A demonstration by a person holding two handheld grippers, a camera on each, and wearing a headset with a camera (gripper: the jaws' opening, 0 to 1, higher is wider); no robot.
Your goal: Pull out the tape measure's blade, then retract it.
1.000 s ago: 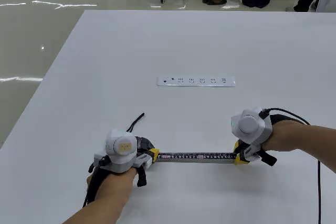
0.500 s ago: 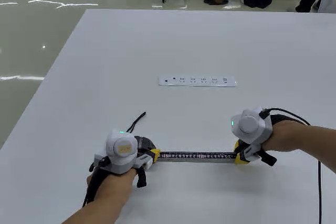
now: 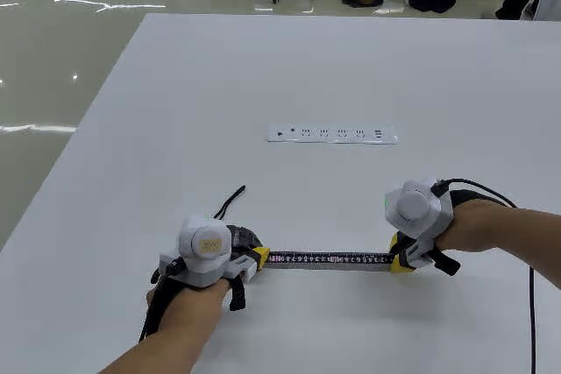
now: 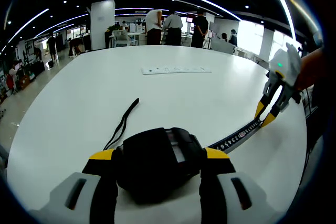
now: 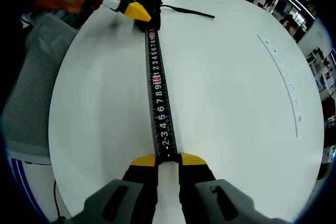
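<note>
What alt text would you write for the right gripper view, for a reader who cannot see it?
The right gripper has its jaws shut on the end of the blade, which runs straight across a white table to the black case held by the left gripper. A power strip lies on the view's right.

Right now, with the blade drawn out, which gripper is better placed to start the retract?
Right, probably. The right gripper pinches the blade at its free end, so it can travel toward the case and feed the blade in. The left gripper clamps the case and should just hold.
</note>
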